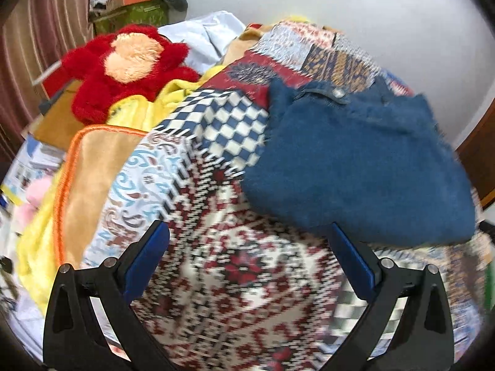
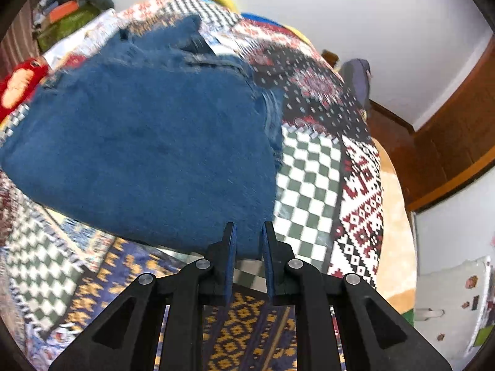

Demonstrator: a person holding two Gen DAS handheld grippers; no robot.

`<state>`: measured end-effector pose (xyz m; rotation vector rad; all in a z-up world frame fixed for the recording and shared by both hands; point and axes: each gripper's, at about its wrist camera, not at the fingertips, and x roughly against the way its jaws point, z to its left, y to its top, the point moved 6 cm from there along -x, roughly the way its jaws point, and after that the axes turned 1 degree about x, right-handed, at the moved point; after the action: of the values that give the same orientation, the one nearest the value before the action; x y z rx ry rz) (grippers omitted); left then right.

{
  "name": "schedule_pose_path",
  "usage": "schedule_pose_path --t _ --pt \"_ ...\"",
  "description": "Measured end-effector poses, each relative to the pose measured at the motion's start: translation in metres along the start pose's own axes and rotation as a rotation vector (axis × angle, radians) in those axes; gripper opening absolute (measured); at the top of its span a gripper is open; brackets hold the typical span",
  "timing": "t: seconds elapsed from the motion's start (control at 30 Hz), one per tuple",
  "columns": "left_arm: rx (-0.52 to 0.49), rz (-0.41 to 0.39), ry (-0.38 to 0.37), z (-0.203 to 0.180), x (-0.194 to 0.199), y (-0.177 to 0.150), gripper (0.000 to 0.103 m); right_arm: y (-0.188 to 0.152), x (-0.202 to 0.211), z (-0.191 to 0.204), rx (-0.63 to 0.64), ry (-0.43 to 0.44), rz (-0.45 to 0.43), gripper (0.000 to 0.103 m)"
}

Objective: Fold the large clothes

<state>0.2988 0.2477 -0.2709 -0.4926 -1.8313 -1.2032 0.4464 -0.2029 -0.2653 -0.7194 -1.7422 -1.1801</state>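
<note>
A folded pair of blue jeans (image 1: 355, 160) lies on a patchwork bedspread (image 1: 235, 278). In the left wrist view my left gripper (image 1: 249, 232) is wide open and empty, its right finger close to the near edge of the jeans. In the right wrist view the jeans (image 2: 139, 142) fill the left middle. My right gripper (image 2: 249, 232) has its jaws nearly together with a narrow gap, at the near edge of the jeans. I cannot tell whether cloth is pinched between them.
A red plush toy (image 1: 123, 68) and yellow blanket (image 1: 139, 108) lie at the bed's far left. Boxes (image 1: 133, 3) are stacked by the curtain. The bedspread (image 2: 309, 179) ends at the right beside a wooden door frame (image 2: 448, 154) and white wall.
</note>
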Motion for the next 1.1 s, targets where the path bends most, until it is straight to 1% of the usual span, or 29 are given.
schedule_pose_path --t 0.07,0.17,0.33,0.37,0.47,0.6,0.7,0.73,0.8,0.87,0.9,0.93,0.97,1.03,1.07,1.1 --pt "0.035 0.010 -0.054 -0.009 -0.001 0.001 0.103 0.010 0.009 0.008 -0.001 0.038 -0.037 0.012" --pt "0.062 0.066 -0.120 -0.022 -0.013 0.000 0.103 0.023 0.024 0.024 0.006 0.090 -0.090 0.012" --pt "0.119 0.134 -0.212 -0.042 -0.040 -0.006 0.103 0.040 0.032 0.054 0.021 0.186 -0.133 0.012" --pt "0.147 0.151 -0.256 -0.047 -0.047 -0.007 0.103 0.042 0.031 0.059 0.024 0.201 -0.133 0.012" --pt "0.224 0.181 -0.339 -0.053 -0.063 -0.008 0.103 0.046 0.019 0.078 0.042 0.232 -0.113 0.012" --pt "0.264 0.207 -0.372 -0.058 -0.083 -0.008 0.103 0.046 -0.002 0.092 0.056 0.250 -0.074 0.012" --pt "0.269 0.182 -0.404 -0.061 -0.088 0.001 0.102 0.044 -0.014 0.099 0.060 0.270 -0.045 0.012" --pt "0.277 0.176 -0.416 -0.062 -0.091 0.005 0.101 0.044 -0.018 0.101 0.059 0.272 -0.040 0.012" --pt "0.303 0.169 -0.434 -0.062 -0.097 0.011 0.095 0.044 -0.021 0.102 0.057 0.272 -0.048 0.012" --pt "0.347 0.162 -0.446 -0.058 -0.107 0.017 0.079 0.045 -0.021 0.101 0.055 0.273 -0.053 0.012" --pt "0.383 0.161 -0.460 -0.054 -0.110 0.019 0.076 0.045 -0.021 0.102 0.053 0.275 -0.053 0.012" --pt "0.409 0.159 -0.472 -0.051 -0.111 0.021 0.069 0.046 -0.021 0.102 0.051 0.276 -0.051 0.012" --pt "0.430 0.167 -0.465 -0.046 -0.112 0.022 0.061 0.046 -0.021 0.102 0.050 0.277 -0.051 0.012" --pt "0.437 0.180 -0.454 -0.043 -0.111 0.023 0.053 0.046 -0.020 0.102 0.053 0.277 -0.052 0.012" --pt "0.448 0.180 -0.449 -0.041 -0.109 0.024 0.045 0.045 -0.019 0.102 0.054 0.275 -0.050 0.012" --pt "0.458 0.179 -0.443 -0.039 -0.107 0.025 0.041 0.045 -0.018 0.103 0.055 0.274 -0.048 0.012"
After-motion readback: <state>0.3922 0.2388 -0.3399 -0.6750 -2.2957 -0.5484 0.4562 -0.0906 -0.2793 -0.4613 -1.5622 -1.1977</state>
